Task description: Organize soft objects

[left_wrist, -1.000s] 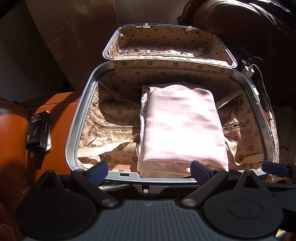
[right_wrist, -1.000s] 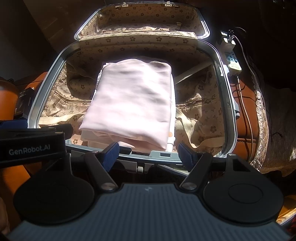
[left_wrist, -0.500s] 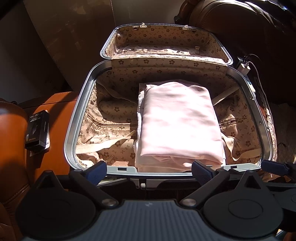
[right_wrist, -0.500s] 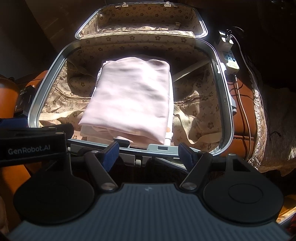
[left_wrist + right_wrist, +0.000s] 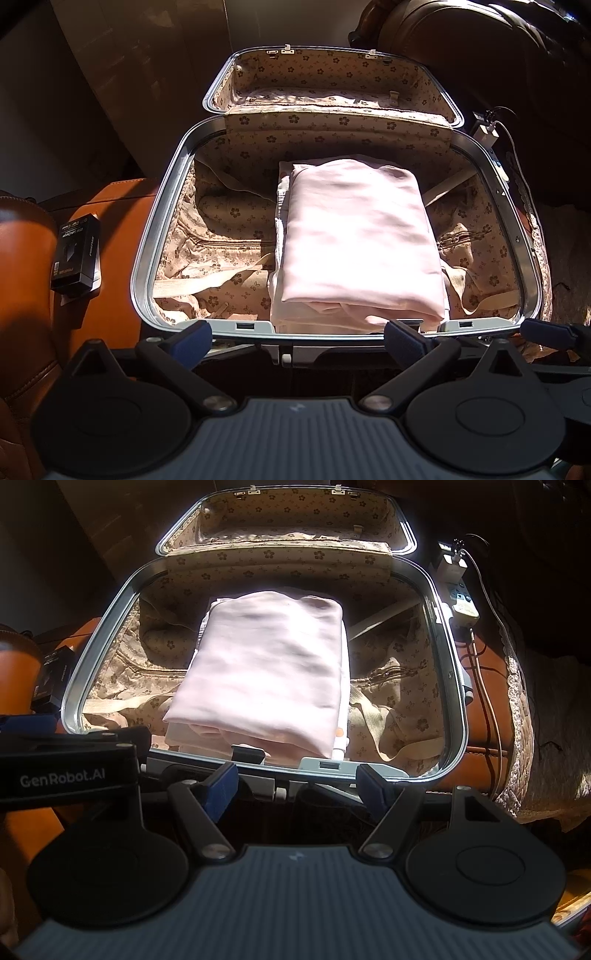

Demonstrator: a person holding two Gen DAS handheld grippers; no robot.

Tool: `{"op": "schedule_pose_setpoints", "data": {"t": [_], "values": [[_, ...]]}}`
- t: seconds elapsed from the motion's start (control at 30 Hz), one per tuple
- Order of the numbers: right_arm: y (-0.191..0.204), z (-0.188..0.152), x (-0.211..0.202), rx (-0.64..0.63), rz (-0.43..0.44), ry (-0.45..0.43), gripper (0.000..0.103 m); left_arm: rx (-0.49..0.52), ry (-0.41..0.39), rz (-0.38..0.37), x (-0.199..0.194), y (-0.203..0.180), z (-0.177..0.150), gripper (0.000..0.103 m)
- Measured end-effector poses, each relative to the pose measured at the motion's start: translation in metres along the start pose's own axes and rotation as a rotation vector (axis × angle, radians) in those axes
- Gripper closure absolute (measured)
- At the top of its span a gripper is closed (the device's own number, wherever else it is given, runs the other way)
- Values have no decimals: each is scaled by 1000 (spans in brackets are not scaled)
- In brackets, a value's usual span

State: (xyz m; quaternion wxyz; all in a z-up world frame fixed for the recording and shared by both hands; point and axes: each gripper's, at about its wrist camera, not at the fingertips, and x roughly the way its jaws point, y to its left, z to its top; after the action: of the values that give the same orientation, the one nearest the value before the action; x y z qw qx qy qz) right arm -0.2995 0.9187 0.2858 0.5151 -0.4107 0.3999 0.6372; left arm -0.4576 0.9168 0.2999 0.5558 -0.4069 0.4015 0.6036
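A folded pale pink cloth (image 5: 358, 240) (image 5: 266, 668) lies flat in the right half of an open suitcase (image 5: 147, 236) (image 5: 447, 657) lined with flower-print fabric. Its lid stands up at the back. My left gripper (image 5: 301, 341) hangs open just in front of the suitcase's near rim, nothing between its blue-padded fingers. My right gripper (image 5: 299, 788) is also open and empty, at the same near rim, to the right of the left one. Part of the left gripper's body shows at the left edge of the right wrist view.
The suitcase rests on an orange leather seat (image 5: 107, 229). A small black box (image 5: 75, 254) lies left of the suitcase. A white power strip with cables (image 5: 456, 590) sits at its right side. A lace-edged cloth (image 5: 546, 738) drapes at the far right.
Both grippers have drawn back a little from the suitcase, so it looks smaller and farther. The pink cloth has stayed in place. Both grippers stayed open.
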Motion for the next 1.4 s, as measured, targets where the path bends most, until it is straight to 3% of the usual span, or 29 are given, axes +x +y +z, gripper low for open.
{"op": "schedule_pose_setpoints", "data": {"t": [1.4], "values": [[-9,-24,-15,-25,13,-14,24,-7,-21,-29,-19,-13,-25,1]]}}
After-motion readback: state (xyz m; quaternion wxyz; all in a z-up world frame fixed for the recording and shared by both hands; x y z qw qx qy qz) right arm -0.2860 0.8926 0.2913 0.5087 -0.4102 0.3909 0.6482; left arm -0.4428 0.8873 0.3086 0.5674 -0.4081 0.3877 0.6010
